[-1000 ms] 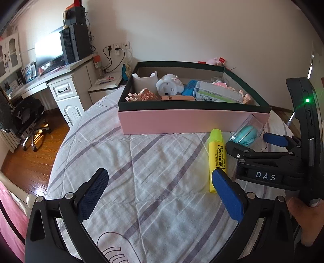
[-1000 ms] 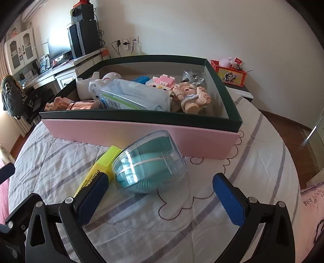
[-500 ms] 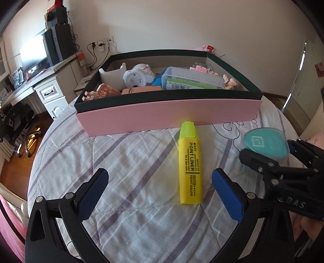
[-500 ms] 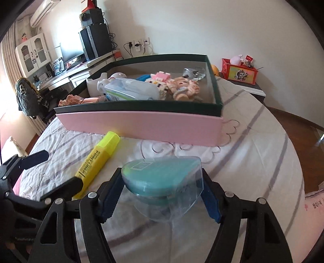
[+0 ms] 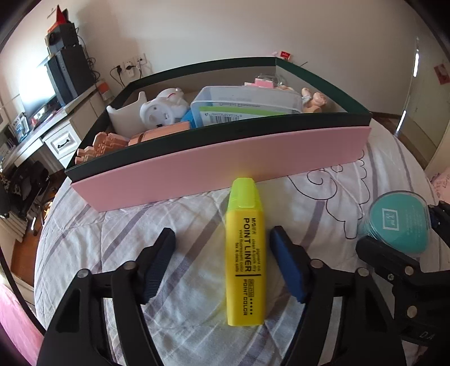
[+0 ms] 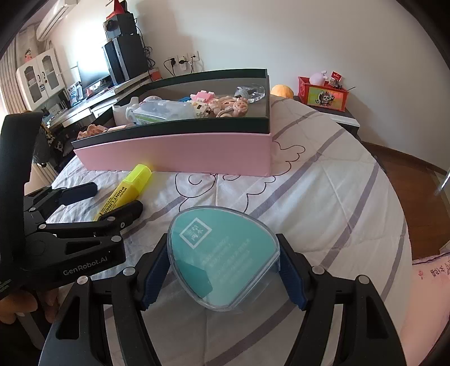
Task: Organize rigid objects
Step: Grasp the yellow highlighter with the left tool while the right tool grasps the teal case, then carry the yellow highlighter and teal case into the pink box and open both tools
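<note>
Gripping teal case [image 6: 222, 253], right view; highlighter [image 5: 245, 247] lettering, left view

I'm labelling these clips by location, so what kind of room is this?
Most likely a bedroom at home: the work surface is a quilted bedspread, with a desk holding speakers along the wall, a wall air conditioner, and a bedside table.

The left gripper [image 5: 222, 253] points down at the bed. Its jaws are closing, with a yellow pen [image 5: 245, 253] between them, not squeezed yet. The right gripper [image 6: 223, 264] points down too, and its two pads press the sides of a teal case [image 6: 222, 253].
</note>
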